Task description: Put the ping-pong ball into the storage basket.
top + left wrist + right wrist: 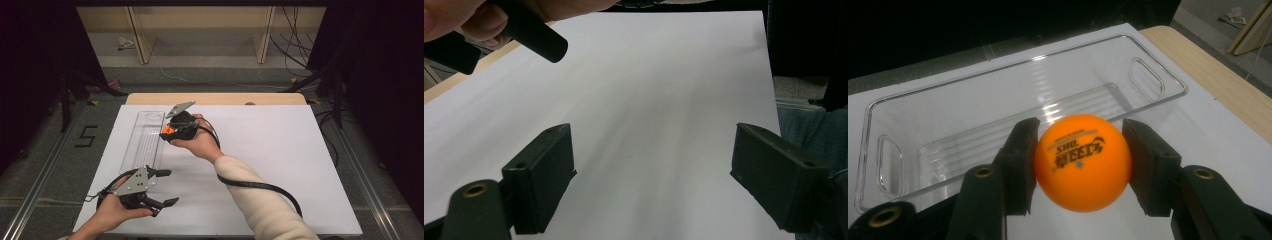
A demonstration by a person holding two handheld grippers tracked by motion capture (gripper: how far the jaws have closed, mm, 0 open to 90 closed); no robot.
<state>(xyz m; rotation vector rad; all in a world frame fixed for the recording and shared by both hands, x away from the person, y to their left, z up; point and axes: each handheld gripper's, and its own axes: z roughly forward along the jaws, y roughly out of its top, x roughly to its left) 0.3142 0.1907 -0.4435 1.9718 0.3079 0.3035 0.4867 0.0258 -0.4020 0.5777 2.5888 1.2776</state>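
Note:
An orange ping-pong ball point(1083, 161) with black print sits clamped between the two black jaws of my right gripper point(1081, 162). In the high view that right gripper point(166, 131) hovers by the right long wall of a clear plastic tray point(144, 140), the ball point(169, 129) just outside the rim. The tray point(1013, 107) lies directly ahead in the right gripper view, with nothing inside it. My left gripper point(169, 187) is near the table's front left, just below the tray's near end, jaws spread wide over bare white surface point(649, 100).
A white sheet point(280, 150) covers the table, with a wooden edge point(215, 98) at the back. A black cable point(260, 186) trails over the right sleeve. Dark stands and floor cables flank the table.

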